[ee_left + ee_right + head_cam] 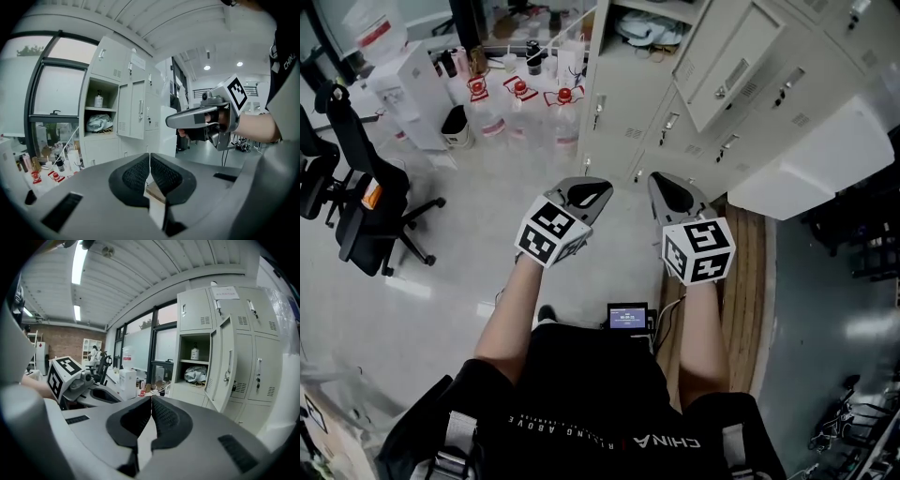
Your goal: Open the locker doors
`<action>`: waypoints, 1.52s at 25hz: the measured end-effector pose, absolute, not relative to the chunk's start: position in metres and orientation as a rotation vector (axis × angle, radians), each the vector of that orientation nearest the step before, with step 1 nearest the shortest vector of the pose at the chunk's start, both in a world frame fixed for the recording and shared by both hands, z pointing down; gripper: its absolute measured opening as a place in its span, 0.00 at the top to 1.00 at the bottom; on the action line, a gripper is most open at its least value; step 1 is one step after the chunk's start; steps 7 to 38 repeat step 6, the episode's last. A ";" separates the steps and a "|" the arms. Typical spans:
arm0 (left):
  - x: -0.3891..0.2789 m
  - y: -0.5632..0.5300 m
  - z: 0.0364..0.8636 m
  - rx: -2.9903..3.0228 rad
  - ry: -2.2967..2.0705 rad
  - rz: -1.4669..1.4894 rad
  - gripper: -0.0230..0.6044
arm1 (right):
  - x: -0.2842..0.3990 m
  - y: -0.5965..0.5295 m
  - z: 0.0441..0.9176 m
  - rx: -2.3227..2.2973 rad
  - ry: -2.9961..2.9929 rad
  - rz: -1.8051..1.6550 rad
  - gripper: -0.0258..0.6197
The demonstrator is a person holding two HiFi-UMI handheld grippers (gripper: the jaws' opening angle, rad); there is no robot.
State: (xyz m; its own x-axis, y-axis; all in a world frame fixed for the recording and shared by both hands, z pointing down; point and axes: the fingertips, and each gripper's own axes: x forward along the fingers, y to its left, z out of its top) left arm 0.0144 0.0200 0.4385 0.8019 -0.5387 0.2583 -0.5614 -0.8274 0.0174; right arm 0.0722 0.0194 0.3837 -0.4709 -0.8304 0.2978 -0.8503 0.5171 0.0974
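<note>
The bank of pale metal lockers (787, 56) stands ahead and to the right of the person, well apart from both claws. One upper door (724, 58) already hangs ajar beside an open compartment holding a bag (194, 374). The closed doors (260, 373) look like thin, stiff sheet steel, light to swing on their hinges but smooth and slippery. The small latch handle (258, 367) near each free edge is probably the best place to hook or pinch.

Both forearms (511, 314) reach forward side by side, tilted slightly down. The left claw (584, 195) and the right claw (670, 194) each have their jaws pressed together with nothing between them.
</note>
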 end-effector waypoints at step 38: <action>0.039 0.022 0.415 2.906 -0.908 0.210 0.93 | 0.092 0.029 0.374 1.342 -2.467 0.016 0.91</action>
